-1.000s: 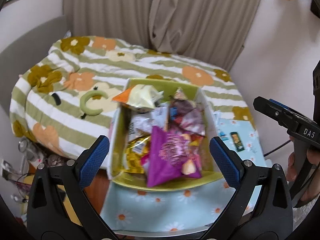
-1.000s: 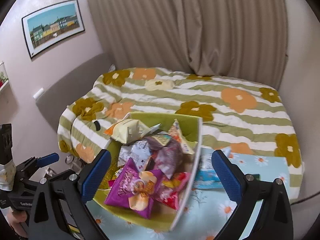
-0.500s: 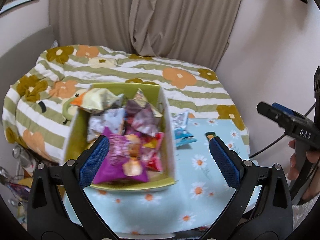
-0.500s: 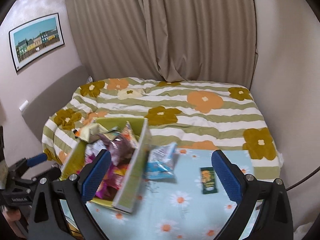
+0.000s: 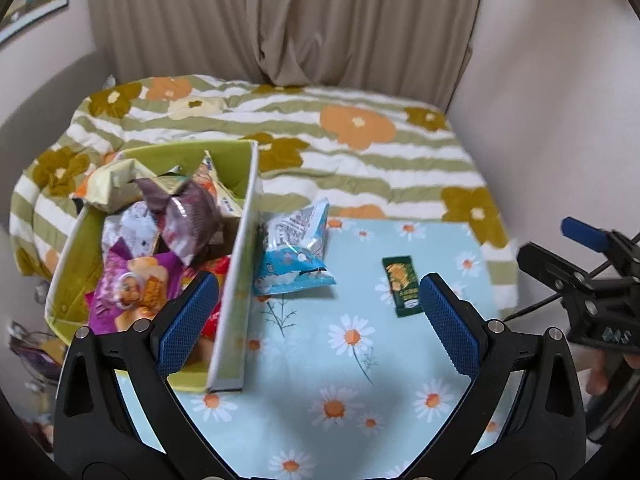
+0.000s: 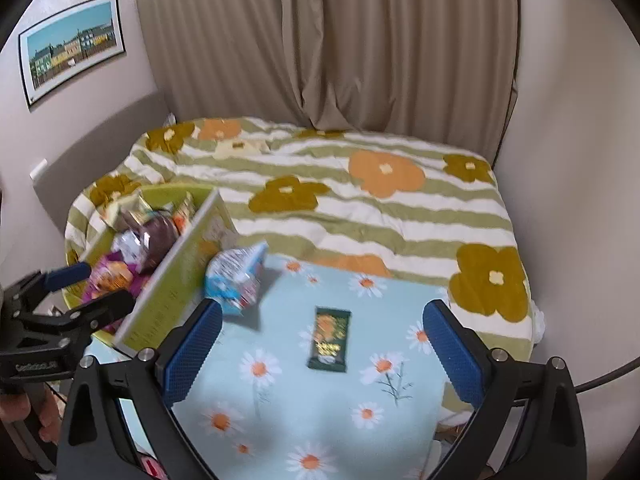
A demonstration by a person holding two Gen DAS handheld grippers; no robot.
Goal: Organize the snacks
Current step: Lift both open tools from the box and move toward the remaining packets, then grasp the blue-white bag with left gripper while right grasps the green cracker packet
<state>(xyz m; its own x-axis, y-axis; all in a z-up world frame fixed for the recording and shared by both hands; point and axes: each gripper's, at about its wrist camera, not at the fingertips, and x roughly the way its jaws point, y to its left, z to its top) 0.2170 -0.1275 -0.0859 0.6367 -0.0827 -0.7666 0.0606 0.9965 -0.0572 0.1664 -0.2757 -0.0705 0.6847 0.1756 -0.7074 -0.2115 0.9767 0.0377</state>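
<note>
A green box (image 5: 236,280) (image 6: 176,280) holding several snack packs stands at the left of a daisy-print table (image 5: 360,380) (image 6: 320,400). A blue-and-white snack bag (image 5: 294,252) (image 6: 236,276) lies against the box's right wall. A small dark green packet (image 5: 402,286) (image 6: 330,338) lies flat to the right of it. My left gripper (image 5: 318,320) is open and empty above the table, near the box. My right gripper (image 6: 322,344) is open and empty, hovering over the green packet. Each gripper shows at the edge of the other's view.
A bed with a striped, flowered cover (image 5: 360,148) (image 6: 360,200) lies right behind the table. Curtains (image 6: 340,40) hang behind it, and a framed picture (image 6: 72,48) is on the left wall. Clutter (image 5: 28,344) sits below the table's left edge.
Both views have swung to the right. The box has shifted to the left of each frame, and the blue bag and green packet have come into the middle.
</note>
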